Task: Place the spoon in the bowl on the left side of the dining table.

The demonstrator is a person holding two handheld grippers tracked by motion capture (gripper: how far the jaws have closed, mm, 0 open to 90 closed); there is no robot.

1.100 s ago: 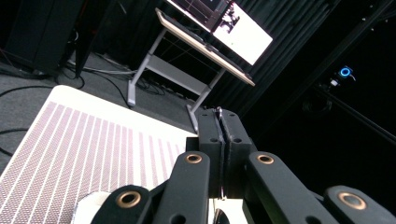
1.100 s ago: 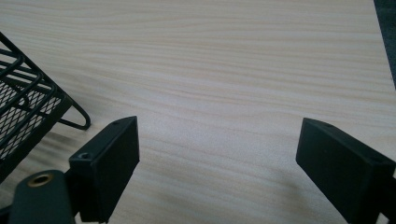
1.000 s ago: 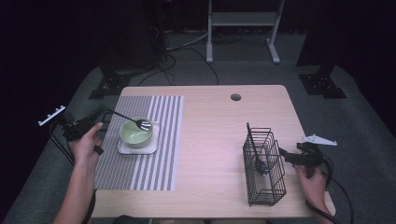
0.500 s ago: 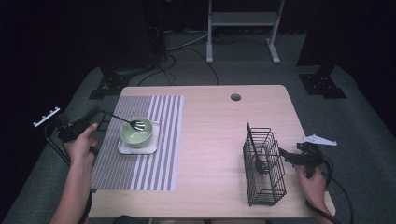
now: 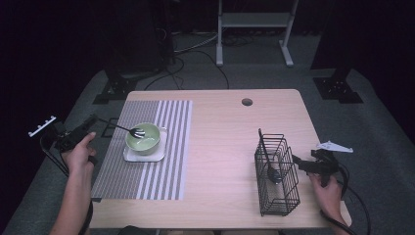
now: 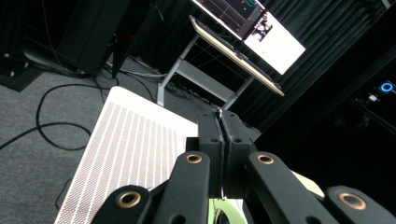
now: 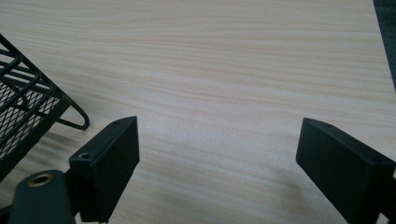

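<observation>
A green bowl (image 5: pixel 144 138) stands on a small white square plate (image 5: pixel 128 155) on the striped placemat (image 5: pixel 147 178). My left gripper (image 5: pixel 94 120), held at the table's left edge, is shut on the handle of a thin metal fork (image 5: pixel 120 127). The fork's head lies over the bowl's left rim. In the left gripper view the jaws (image 6: pixel 219 116) are pressed together with a sliver of metal between them. My right gripper (image 5: pixel 298 164) rests low by the table's right edge, just right of the black wire basket (image 5: pixel 286 196). Its jaws (image 7: pixel 219 140) stand open over bare wood.
A dark utensil (image 5: pixel 268 156) stands inside the wire basket, whose corner (image 7: pixel 28 116) also appears in the right gripper view. A cable hole (image 5: pixel 247 102) is at the table's back. Cables and stand legs (image 5: pixel 254 29) lie on the floor beyond.
My left hand has drawn back to the left and a little down, pulling the fork's head from over the bowl's middle toward its left rim. The right hand has stayed put.
</observation>
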